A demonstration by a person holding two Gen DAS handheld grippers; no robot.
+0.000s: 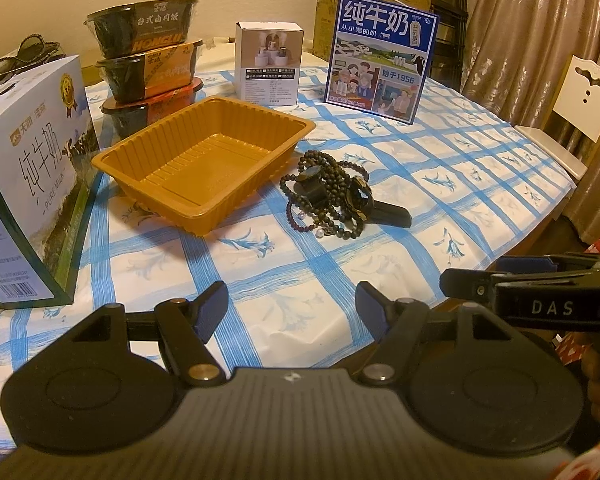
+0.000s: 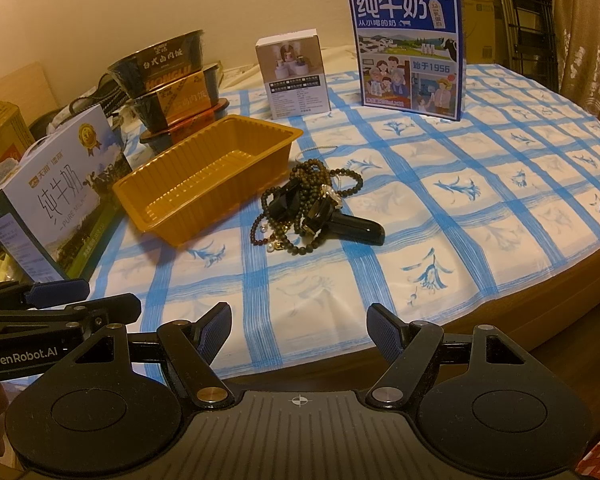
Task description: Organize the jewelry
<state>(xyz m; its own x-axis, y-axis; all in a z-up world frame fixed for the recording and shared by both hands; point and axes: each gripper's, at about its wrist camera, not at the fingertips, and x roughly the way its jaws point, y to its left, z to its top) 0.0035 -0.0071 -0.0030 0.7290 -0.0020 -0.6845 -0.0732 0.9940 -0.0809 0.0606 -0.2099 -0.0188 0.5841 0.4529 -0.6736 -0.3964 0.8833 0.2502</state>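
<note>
Both tools hover apart from the jewelry, nothing between their fingers. Your left tool (image 1: 292, 312) is released, jaws spread wide; your right tool (image 2: 300, 332) is likewise released. The tangled pile of bead bracelets (image 1: 328, 196) lies on the blue-checked surface (image 1: 460, 184), ahead of both tools and well apart from them, just right of the empty orange plastic tray (image 1: 204, 160). A dark elongated object (image 1: 392, 212) rests partly under the beads. To begin well, approach from above, pinch one strand at the pile's edge rather than its middle, and lift slowly, since the strands will likely snag each other.
</note>
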